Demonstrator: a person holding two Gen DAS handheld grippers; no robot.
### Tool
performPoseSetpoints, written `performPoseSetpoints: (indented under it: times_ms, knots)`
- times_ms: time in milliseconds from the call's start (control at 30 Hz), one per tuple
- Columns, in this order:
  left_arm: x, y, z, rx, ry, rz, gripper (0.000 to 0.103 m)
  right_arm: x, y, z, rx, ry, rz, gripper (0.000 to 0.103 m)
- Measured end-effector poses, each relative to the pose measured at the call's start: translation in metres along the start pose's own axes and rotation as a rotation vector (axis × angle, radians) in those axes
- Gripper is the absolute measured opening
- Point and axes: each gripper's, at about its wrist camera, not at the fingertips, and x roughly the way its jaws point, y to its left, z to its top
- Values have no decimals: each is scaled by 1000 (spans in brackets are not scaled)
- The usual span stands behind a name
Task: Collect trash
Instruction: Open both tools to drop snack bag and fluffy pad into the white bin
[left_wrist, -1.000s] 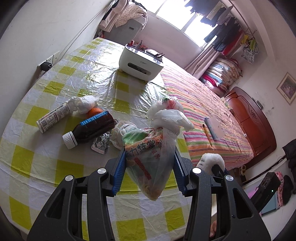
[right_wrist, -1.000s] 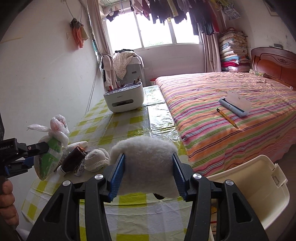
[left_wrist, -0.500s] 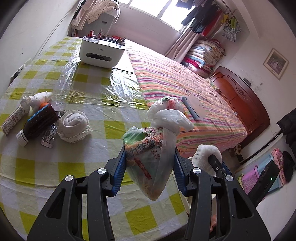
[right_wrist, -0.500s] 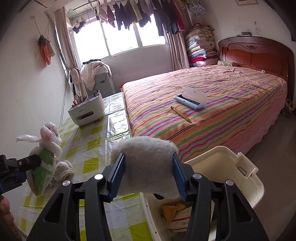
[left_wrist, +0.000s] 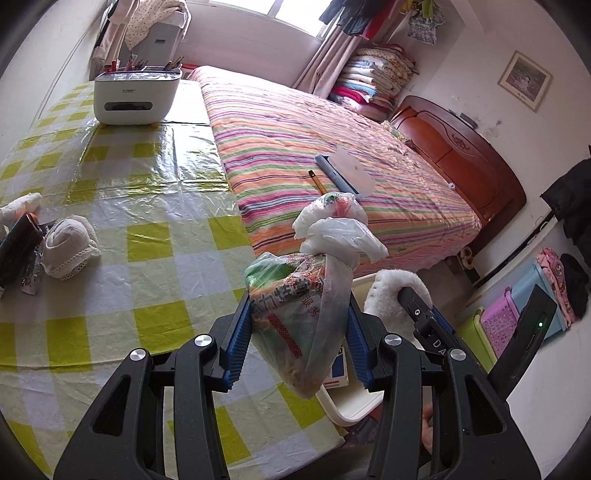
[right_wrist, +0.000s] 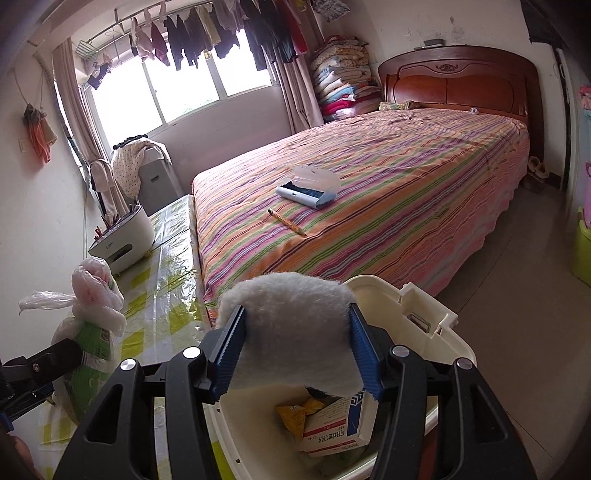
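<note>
My left gripper (left_wrist: 299, 332) is shut on a knotted plastic bag of trash (left_wrist: 295, 306), held above the table's near right corner; the bag (right_wrist: 92, 339) also shows at the left of the right wrist view. A fluffy white wad (right_wrist: 291, 314) sits between the blue pads of my right gripper (right_wrist: 295, 350), whose jaws are opening while the wad still touches both pads. It hangs over a cream plastic bin (right_wrist: 417, 314) on the floor. Inside the bin lie a white carton (right_wrist: 332, 424) and a yellow wrapper (right_wrist: 295, 411). The bin's rim (left_wrist: 347, 410) shows under the bag.
The yellow-checked table (left_wrist: 147, 258) carries a rolled white cloth (left_wrist: 68, 245), a dark bottle (left_wrist: 16, 247) and a white desk organiser (left_wrist: 135, 98). A striped bed (left_wrist: 332, 147) with a pencil and a case borders the table. Coloured baskets (left_wrist: 502, 325) stand on the floor at right.
Both grippers have swung right, away from the table's items and toward the bin. The wad is now over the bin's opening, and the right jaws stand slightly wider.
</note>
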Motion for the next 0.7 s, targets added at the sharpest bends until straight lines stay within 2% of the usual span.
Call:
performPoseSetpoints:
  times_ms: [133,300,533,700]
  knots:
    - [11,-12,-3,25,20,-12,45,0,-8,1,27,4,-14,62]
    - [21,-25,-5,49,32,-19,45,-4,-25,3,102,-17,-17,63]
    - [35,-37,-10,68,59,-22,45,-38,-58,8,273,-199,-34,63]
    - [48,-50,-12,96,74,-31,46,-60,-72,8,344,-317,-26,63]
